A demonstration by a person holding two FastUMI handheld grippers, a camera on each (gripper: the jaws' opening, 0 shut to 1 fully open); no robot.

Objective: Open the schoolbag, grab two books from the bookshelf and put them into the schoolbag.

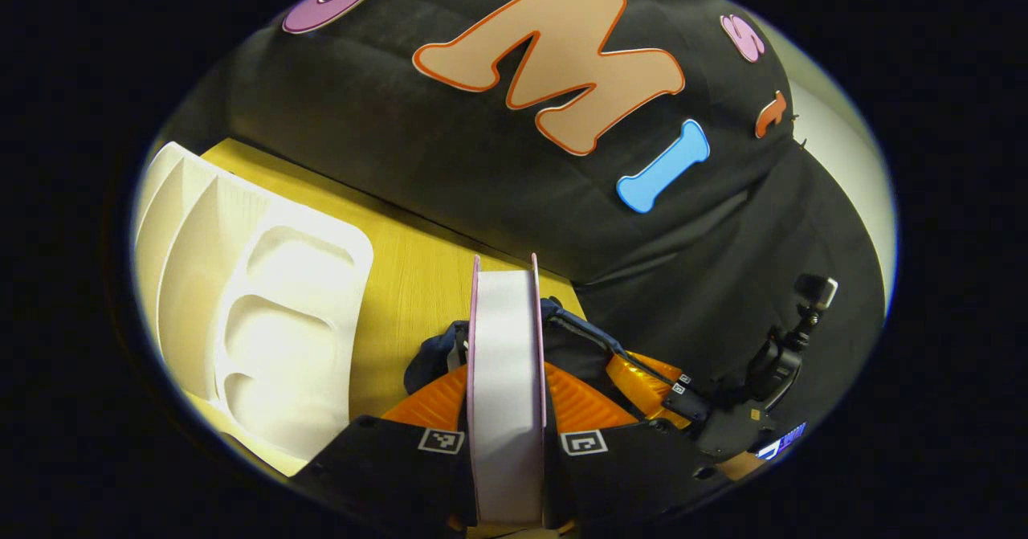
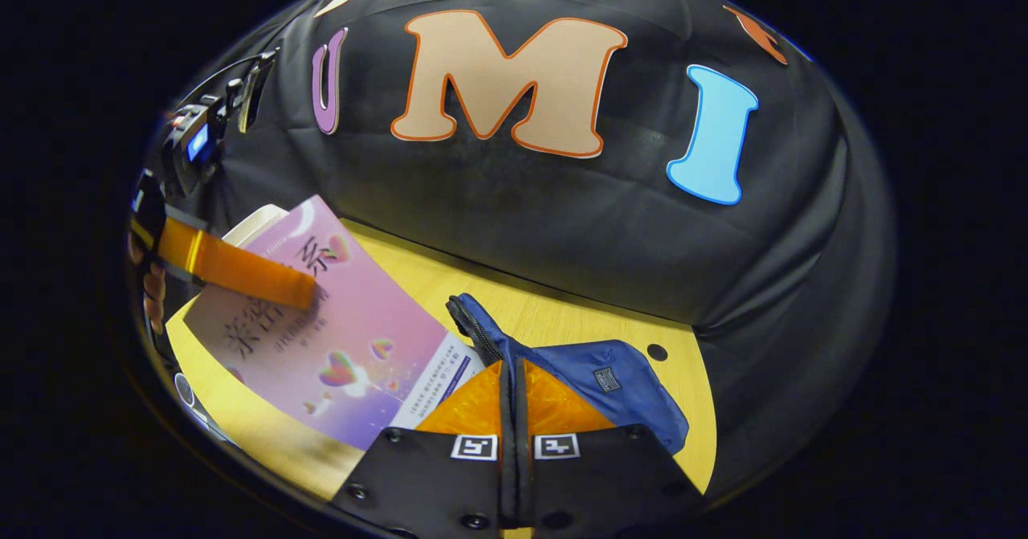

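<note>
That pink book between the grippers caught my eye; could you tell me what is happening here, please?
A person is packing a schoolbag with two handheld grippers. The left gripper is shut on the pink book, holding it over the blue schoolbag on the wooden table. The right gripper is pinched on the bag's edge by the zipper, apparently holding it open. The white bookshelf stands to one side.

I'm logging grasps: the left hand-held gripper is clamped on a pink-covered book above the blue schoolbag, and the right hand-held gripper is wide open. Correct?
Not quite. The right hand-held gripper is shut, not wide open: the right gripper view shows its orange fingers pressed on the schoolbag edge. The rest holds: the left hand-held gripper clamps the pink-covered book above the bag.
</note>
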